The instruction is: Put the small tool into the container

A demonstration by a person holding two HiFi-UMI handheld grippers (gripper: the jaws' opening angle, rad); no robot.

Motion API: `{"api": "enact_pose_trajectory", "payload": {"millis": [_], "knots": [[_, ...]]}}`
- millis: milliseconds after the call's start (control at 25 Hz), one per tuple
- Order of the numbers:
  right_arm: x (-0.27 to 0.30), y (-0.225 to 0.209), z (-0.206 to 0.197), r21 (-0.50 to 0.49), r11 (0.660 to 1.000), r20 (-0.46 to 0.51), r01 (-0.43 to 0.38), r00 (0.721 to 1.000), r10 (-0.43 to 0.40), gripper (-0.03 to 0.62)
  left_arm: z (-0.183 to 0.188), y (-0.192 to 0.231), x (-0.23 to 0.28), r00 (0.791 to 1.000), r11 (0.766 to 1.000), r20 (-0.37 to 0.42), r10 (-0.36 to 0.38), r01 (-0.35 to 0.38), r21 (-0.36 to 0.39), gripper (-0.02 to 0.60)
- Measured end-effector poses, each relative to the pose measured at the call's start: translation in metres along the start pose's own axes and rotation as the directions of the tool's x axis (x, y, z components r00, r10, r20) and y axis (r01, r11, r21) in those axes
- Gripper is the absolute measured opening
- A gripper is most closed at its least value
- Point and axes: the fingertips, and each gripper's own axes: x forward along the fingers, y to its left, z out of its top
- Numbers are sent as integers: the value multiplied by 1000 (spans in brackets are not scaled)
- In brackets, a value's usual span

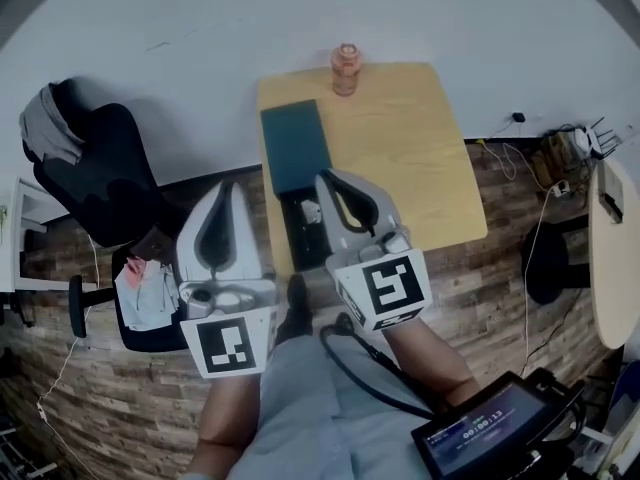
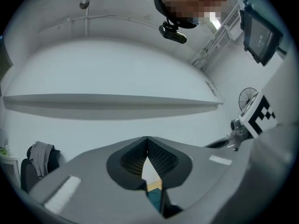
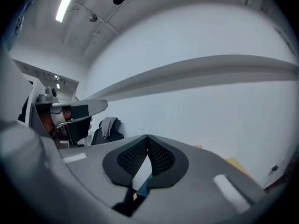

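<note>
On the wooden table [image 1: 410, 158] lies a dark teal flat container [image 1: 295, 146], and a black tray-like part [image 1: 308, 243] adjoins its near end. A small white thing [image 1: 310, 211], perhaps the tool, rests on the black part. My right gripper [image 1: 326, 179] hangs over that black part, just right of the white thing, with its jaws shut and nothing seen between them. My left gripper [image 1: 228, 185] is held off the table's left edge, also shut and empty. Both gripper views look up at the white wall, with the left gripper's tips [image 2: 147, 138] and the right gripper's tips [image 3: 148, 136] closed together.
An orange bottle [image 1: 345, 68] stands at the table's far edge. A black office chair [image 1: 95, 173] with a grey garment is to the left, and a seat with papers [image 1: 145, 293] is nearer. A tablet [image 1: 485, 430] sits low right. A white round table [image 1: 615, 253] and cables are at right.
</note>
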Motion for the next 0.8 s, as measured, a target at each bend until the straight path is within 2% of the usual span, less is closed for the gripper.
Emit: {"api": "enact_pose_trajectory", "payload": {"millis": [200,400,800], "knots": [[-20,-9,16,-44,999,48,24,999,-22,2,11,-14,-4,1000,1000,19,-5,5,14,9],[-30,-19,26,-57,997,82,45,996,-40,2,16,-4,-9,999,999,45,14,-16,45,9],[-25,-16,34,-79,996,92,37,995,-30,0,17,-1,-10,1000,999,20,18,-18,46,9]]}}
